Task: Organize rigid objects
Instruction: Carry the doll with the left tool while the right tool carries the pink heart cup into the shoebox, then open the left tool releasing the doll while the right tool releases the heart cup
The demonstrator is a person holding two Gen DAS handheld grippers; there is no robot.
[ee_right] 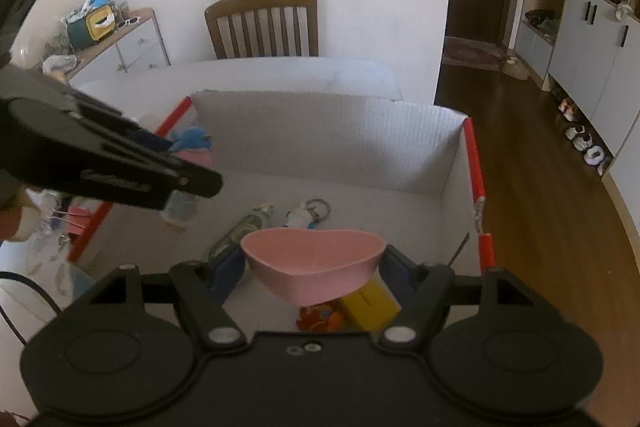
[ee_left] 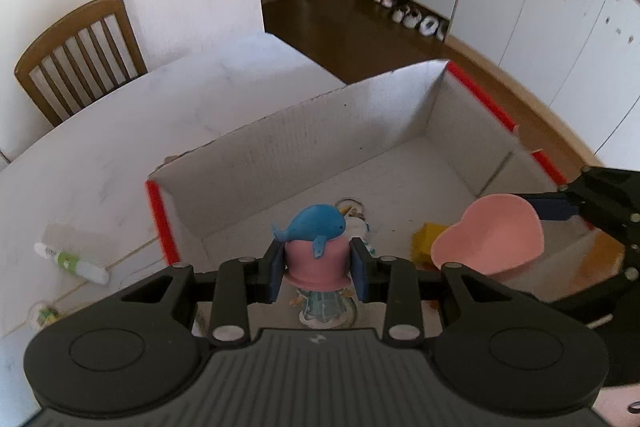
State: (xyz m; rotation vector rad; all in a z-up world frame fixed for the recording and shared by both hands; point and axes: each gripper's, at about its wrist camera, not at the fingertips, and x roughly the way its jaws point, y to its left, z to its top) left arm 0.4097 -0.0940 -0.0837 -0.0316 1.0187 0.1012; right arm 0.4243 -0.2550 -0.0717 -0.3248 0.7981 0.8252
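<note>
My left gripper is shut on a toy bottle with a pink cap and a blue whale on top, its clear body hanging below the pads. It hangs over the white cardboard box with red taped corners. My right gripper is shut on a pink heart-shaped bowl, held across its width above the box floor. In the left wrist view the bowl and right gripper show at the right. The right wrist view shows the left gripper with the whale toy at the left.
Inside the box lie a yellow block, an orange item, a keyring figure and a glass bottle. On the table left of the box lies a small tube. Pink binder clips lie outside the box. A wooden chair stands behind.
</note>
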